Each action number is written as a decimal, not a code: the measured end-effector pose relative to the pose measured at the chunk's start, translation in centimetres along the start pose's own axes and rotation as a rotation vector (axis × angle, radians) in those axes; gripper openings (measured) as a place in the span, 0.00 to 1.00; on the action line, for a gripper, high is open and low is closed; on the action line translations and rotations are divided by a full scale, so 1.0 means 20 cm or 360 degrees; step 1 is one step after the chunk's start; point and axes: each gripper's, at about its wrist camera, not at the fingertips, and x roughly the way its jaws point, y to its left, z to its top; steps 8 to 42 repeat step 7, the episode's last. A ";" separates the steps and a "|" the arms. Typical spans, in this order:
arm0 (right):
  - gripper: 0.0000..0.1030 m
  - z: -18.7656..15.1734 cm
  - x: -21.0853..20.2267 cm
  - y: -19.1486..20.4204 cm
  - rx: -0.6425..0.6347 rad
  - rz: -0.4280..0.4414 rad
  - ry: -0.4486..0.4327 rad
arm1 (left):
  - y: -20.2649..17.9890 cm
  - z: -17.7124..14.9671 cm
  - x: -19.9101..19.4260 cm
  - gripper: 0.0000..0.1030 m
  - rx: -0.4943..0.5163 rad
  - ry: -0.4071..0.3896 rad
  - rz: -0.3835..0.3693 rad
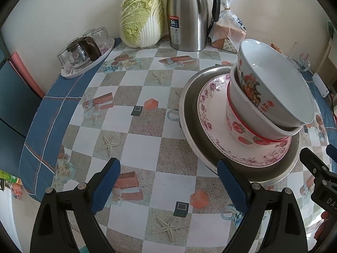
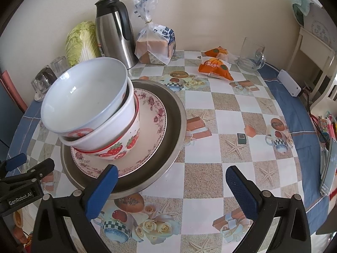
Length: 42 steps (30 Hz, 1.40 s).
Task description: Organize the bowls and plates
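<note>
Left gripper [image 1: 168, 181] & right gripper [image 2: 171, 186] both wide open, holding nothing. Bowl stack [image 1: 271, 97] tilts on floral plate [image 1: 210, 113] in steel pan [image 1: 189, 105], whose rim sits by left's right finger & right's left finger. Bare tablecloth [image 2: 210, 158] between & ahead of right's fingers.

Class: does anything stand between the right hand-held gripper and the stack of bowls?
Nothing visible does. The right hand-held gripper is open beside the metal basin, and only bare tablecloth and the basin's rim lie before the stack of bowls.
</note>
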 end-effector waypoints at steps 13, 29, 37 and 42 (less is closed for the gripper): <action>1.00 0.00 0.00 0.00 -0.0002 0.0000 0.0000 | 0.00 0.00 -0.03 0.91 0.0004 -0.0053 0.0018; 1.00 0.00 0.00 0.00 -0.0002 0.0000 0.0000 | 0.00 0.00 -0.03 0.91 0.0004 -0.0053 0.0018; 1.00 0.00 0.00 0.00 -0.0002 0.0000 0.0000 | 0.00 0.00 -0.03 0.91 0.0004 -0.0053 0.0018; 1.00 0.00 0.00 0.00 -0.0002 0.0000 0.0000 | 0.00 0.00 -0.03 0.91 0.0004 -0.0053 0.0018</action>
